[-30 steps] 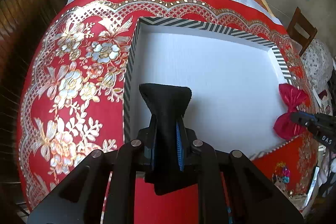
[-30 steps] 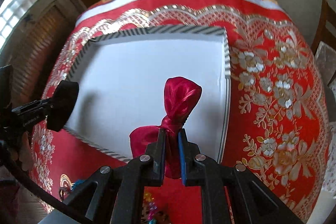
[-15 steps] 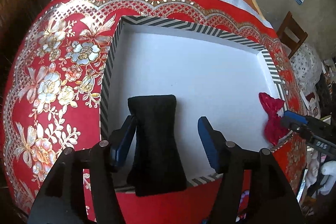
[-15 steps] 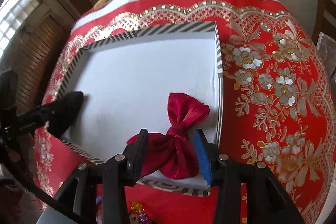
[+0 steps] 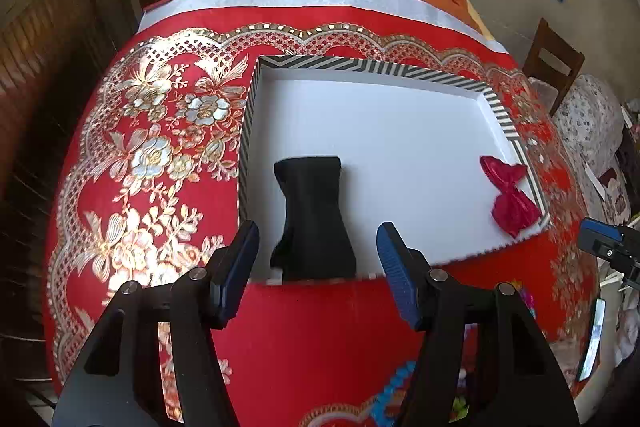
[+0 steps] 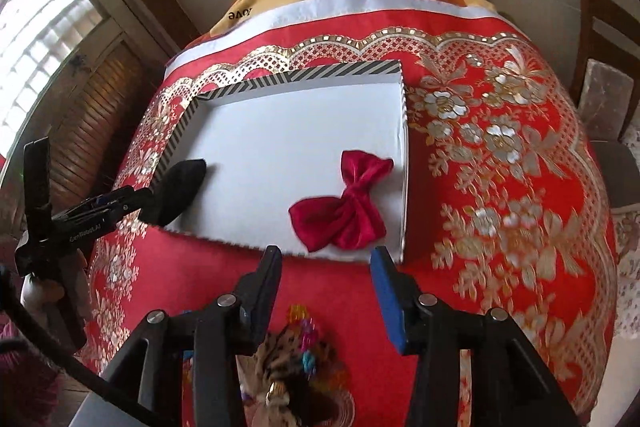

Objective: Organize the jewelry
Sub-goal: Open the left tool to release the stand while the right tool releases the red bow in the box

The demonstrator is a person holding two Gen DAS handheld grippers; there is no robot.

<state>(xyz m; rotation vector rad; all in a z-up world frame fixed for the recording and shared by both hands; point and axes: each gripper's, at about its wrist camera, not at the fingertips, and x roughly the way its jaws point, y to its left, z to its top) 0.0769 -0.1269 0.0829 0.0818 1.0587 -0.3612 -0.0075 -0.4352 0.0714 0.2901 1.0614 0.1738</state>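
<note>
Jaws of both grippers spread; tray's near rim (image 5: 460, 259) hides black bow's (image 5: 314, 215) lower end.

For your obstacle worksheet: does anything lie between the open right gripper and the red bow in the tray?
Only the tray's low near rim. The red bow lies inside it, just beyond the right gripper, with nothing on it or otherwise between them.

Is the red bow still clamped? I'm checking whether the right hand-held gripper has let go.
No: the red bow lies in the box, beyond the open right hand-held gripper.
</note>
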